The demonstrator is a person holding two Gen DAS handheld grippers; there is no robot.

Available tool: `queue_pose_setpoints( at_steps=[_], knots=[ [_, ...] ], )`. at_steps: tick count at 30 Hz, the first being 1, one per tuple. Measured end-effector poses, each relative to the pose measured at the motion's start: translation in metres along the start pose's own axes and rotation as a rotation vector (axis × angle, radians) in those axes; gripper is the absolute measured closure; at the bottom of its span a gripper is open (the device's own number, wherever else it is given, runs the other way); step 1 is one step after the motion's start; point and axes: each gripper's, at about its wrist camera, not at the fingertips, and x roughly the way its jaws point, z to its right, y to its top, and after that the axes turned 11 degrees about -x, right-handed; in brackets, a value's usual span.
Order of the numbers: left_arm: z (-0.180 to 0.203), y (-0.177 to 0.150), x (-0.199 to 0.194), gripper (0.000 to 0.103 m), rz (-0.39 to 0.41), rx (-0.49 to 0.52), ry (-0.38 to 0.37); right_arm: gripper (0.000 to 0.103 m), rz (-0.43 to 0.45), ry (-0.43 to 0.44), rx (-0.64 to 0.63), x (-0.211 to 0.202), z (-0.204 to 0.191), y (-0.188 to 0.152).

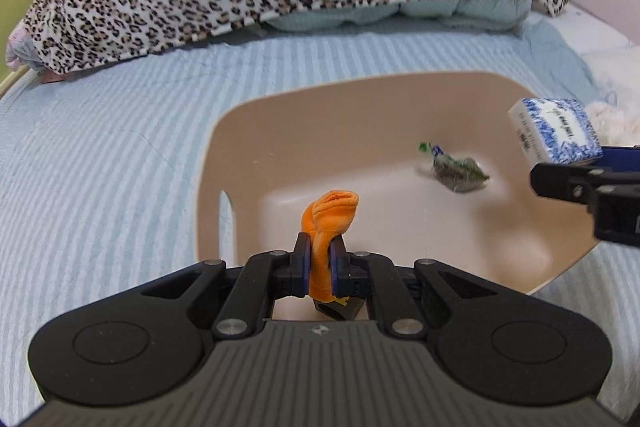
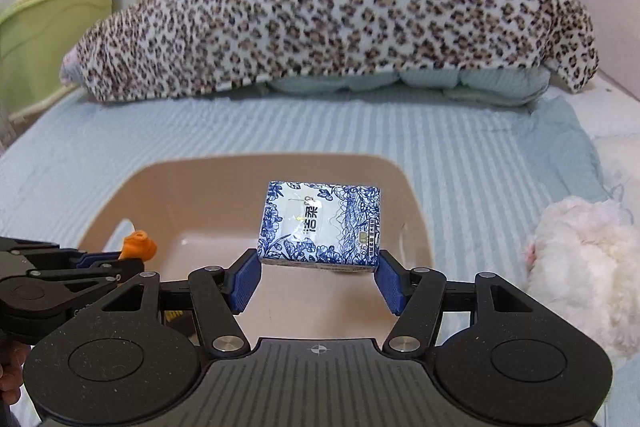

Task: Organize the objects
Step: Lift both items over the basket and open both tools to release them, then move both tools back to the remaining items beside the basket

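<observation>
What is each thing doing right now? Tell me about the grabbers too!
left gripper: shut on the orange cloth, above the basin.
right gripper: shut on the blue-and-white tissue pack, held above the basin.
beige basin: resting on the bed.
green wrapper: lying inside the basin, blurred.
</observation>
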Motion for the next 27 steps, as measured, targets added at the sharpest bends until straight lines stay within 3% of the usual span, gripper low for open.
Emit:
queue_pose_setpoints(
  at_steps=[5, 8, 10, 11, 12, 17, 21, 27],
  knots=[
    [0.004, -0.002, 0.011, 0.091, -0.032, 0.013, 0.017, 0.044, -0.062, -0.001, -0.051, 0.015, -0.008, -0.004],
    [0.005, -0.002, 0.007, 0.085, -0.033, 0.024, 0.010, 0.043, -0.087, 0.000, -0.072, 0.018, -0.011, -0.004],
    [0.004, -0.001, 0.002, 0.059, -0.026, 0.013, 0.009, 0.035, -0.088, 0.008, -0.051, 0.016, -0.010, -0.005],
    [0.003, 0.000, -0.003, 0.039, -0.013, 0.000, 0.010, 0.035, -0.083, 0.015, -0.035, 0.013, -0.008, -0.005],
    [0.002, 0.001, -0.008, 0.027, 0.005, -0.013, 0.011, 0.034, -0.076, 0.020, -0.020, 0.010, -0.007, -0.005],
    [-0.003, 0.002, -0.033, 0.024, 0.040, -0.020, -0.001, 0.024, -0.026, -0.002, -0.007, -0.014, -0.004, -0.005],
    [-0.007, -0.005, -0.052, 0.014, 0.059, 0.000, 0.024, 0.015, 0.000, 0.000, 0.024, -0.035, -0.003, -0.006],
    [-0.019, -0.024, -0.069, 0.013, 0.038, 0.001, 0.014, 0.009, -0.012, 0.007, 0.045, -0.053, -0.008, -0.022]
  ],
)
